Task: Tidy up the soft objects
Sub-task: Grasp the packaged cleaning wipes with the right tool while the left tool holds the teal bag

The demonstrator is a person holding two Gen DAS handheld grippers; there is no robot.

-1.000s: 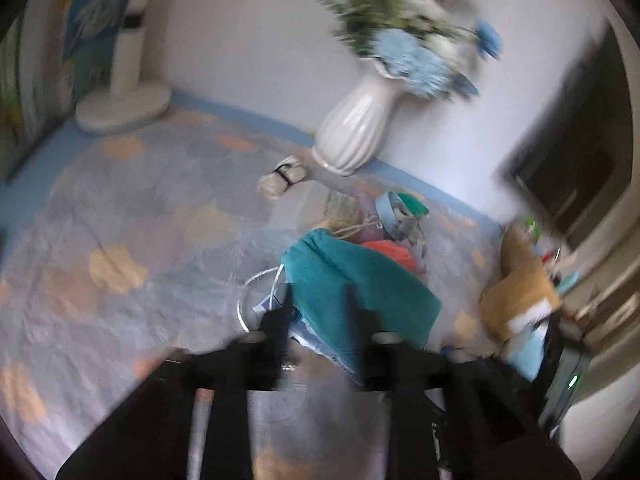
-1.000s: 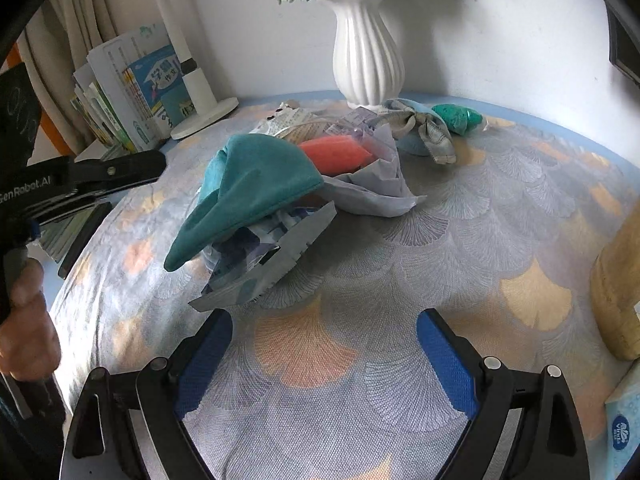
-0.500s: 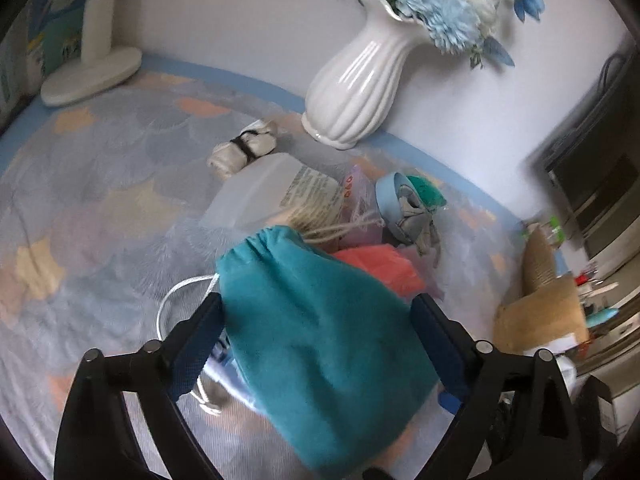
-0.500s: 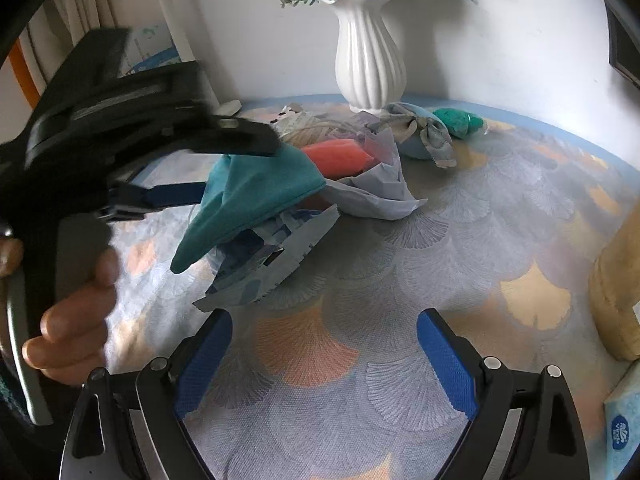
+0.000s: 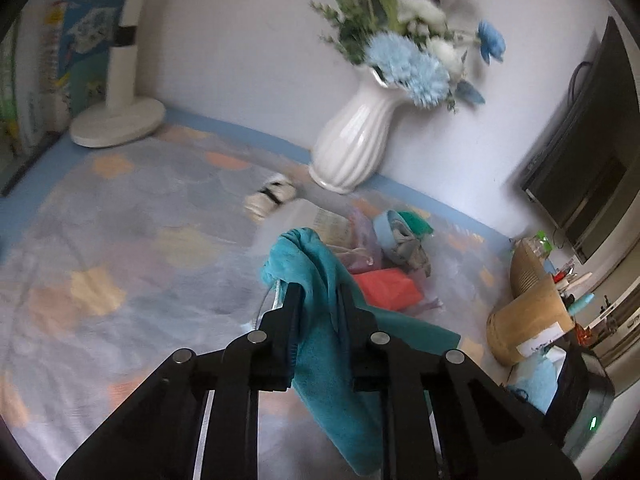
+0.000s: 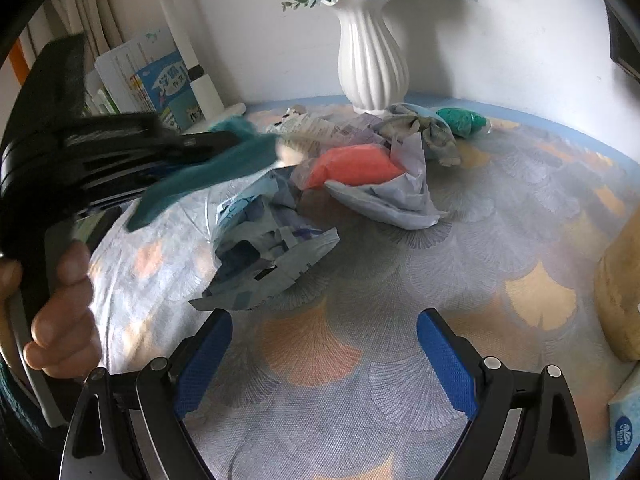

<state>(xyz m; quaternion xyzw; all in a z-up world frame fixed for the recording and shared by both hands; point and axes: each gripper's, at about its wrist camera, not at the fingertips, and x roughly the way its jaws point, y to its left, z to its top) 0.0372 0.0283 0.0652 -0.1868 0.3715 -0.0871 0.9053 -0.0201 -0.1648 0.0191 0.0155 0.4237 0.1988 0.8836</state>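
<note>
My left gripper (image 5: 320,292) is shut on a teal cloth (image 5: 332,360), which hangs from its fingers above the heap. In the right wrist view the same cloth (image 6: 208,176) is lifted off a crumpled blue-and-white plastic bag (image 6: 272,256), with the left gripper (image 6: 224,142) and a person's hand (image 6: 60,320) at the left. Behind lie an orange-red soft pack (image 6: 352,166), a grey-blue cloth bundle (image 6: 420,128) and a green piece (image 6: 460,120). A rolled white sock (image 5: 270,198) sits near the vase. My right gripper (image 6: 325,320) stands open over the patterned tablecloth, holding nothing.
A white vase (image 6: 372,64) with blue flowers stands at the back wall. A white lamp base (image 5: 118,120) and books (image 6: 160,88) are at the back left. A tan basket (image 5: 528,312), a tissue pack (image 6: 624,428) and a dark monitor (image 5: 592,152) are at the right.
The left gripper spread wide around the teal cloth, then closed on it and raised it off the heap. The right gripper has not moved.
</note>
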